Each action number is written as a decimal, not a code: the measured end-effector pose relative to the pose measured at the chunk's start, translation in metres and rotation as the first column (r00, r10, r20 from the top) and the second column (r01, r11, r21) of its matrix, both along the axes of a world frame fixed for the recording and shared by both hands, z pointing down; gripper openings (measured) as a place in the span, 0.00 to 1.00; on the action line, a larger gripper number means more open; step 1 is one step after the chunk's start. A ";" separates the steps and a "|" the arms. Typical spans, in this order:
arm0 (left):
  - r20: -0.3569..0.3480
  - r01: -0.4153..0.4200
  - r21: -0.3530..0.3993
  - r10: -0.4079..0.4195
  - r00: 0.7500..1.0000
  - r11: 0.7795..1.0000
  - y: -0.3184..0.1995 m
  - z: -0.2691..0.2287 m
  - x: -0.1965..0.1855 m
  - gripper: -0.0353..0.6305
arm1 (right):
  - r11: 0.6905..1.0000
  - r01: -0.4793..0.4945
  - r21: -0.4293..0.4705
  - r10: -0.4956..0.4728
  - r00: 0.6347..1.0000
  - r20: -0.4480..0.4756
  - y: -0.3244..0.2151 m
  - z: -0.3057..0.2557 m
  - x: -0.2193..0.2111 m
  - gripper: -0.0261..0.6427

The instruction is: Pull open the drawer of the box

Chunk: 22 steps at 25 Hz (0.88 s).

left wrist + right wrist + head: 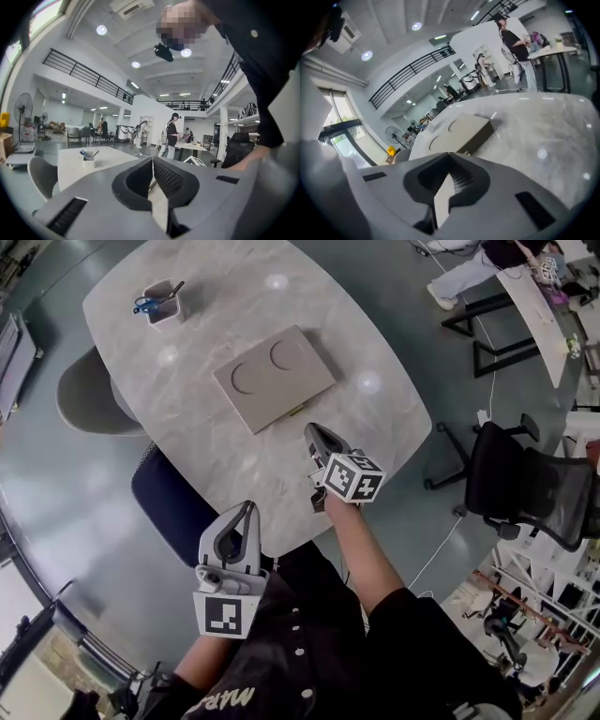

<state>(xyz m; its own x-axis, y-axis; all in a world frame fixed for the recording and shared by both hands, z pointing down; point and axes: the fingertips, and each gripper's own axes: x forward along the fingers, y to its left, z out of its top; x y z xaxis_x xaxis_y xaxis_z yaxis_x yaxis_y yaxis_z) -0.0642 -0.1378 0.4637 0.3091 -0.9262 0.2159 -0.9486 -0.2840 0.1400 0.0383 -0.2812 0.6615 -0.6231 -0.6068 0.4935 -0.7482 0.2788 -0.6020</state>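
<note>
Head view, marble table (234,306) centre frame, grey floor (56,484), box (274,377) mid-table, pen cup (164,304) upper left, left gripper (248,507), right gripper (310,430) both closed, empty.

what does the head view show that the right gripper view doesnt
Head view only: the pen cup, the left gripper and a dark blue chair. Right gripper view only: the balcony railing and a floor fan behind. Both: the right gripper, jaws together and empty, and the flat box on the marble table.
</note>
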 end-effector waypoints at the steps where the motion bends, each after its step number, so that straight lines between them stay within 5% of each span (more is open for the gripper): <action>1: 0.019 -0.012 0.010 0.011 1.000 1.000 0.001 0.002 0.002 0.08 | 0.999 -0.023 -0.038 0.024 0.999 0.028 -0.003 0.011 0.000 0.04; 9: 0.013 -0.008 -0.068 0.009 1.000 0.998 0.002 0.040 0.005 0.08 | 0.953 -0.157 -0.261 0.234 0.925 0.300 -0.021 0.057 -0.008 0.04; 22: -0.016 0.017 -0.131 -0.019 1.000 0.991 -0.005 0.069 0.009 0.08 | 0.900 -0.196 -0.390 0.373 0.810 0.453 -0.038 0.077 -0.017 0.09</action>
